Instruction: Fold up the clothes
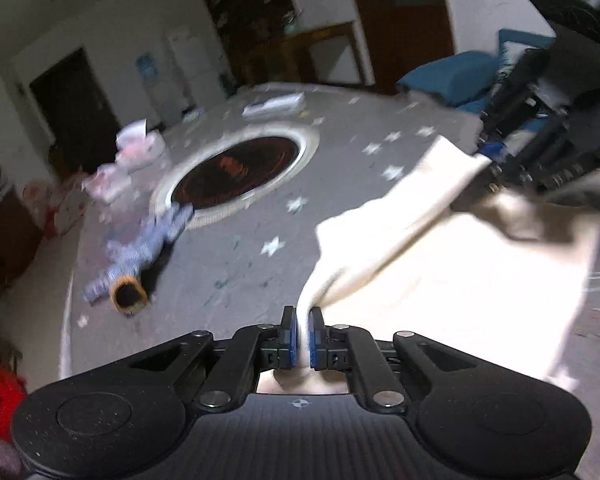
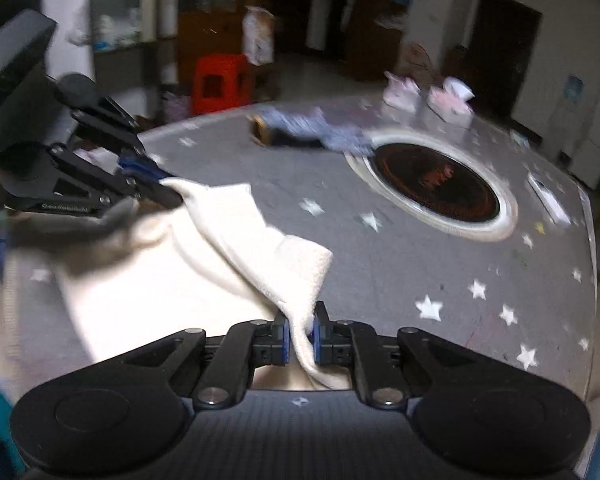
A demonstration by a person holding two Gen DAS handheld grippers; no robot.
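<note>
Gripping cream garment (image 1: 440, 280) | left gripper (image 1: 303, 334) | right gripper (image 2: 301, 336) | lettering unreadable

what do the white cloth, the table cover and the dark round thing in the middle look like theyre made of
White cloth: soft fleece or terry, judging by its nubbly matte surface and limp drape between the left claw and right claw.
Table cover: grey fabric, matte, printed with white stars.
Dark round thing: glossy, glass-like, since it shows reddish reflections; its pale ring could be metal or plastic, too blurred to tell.
</note>
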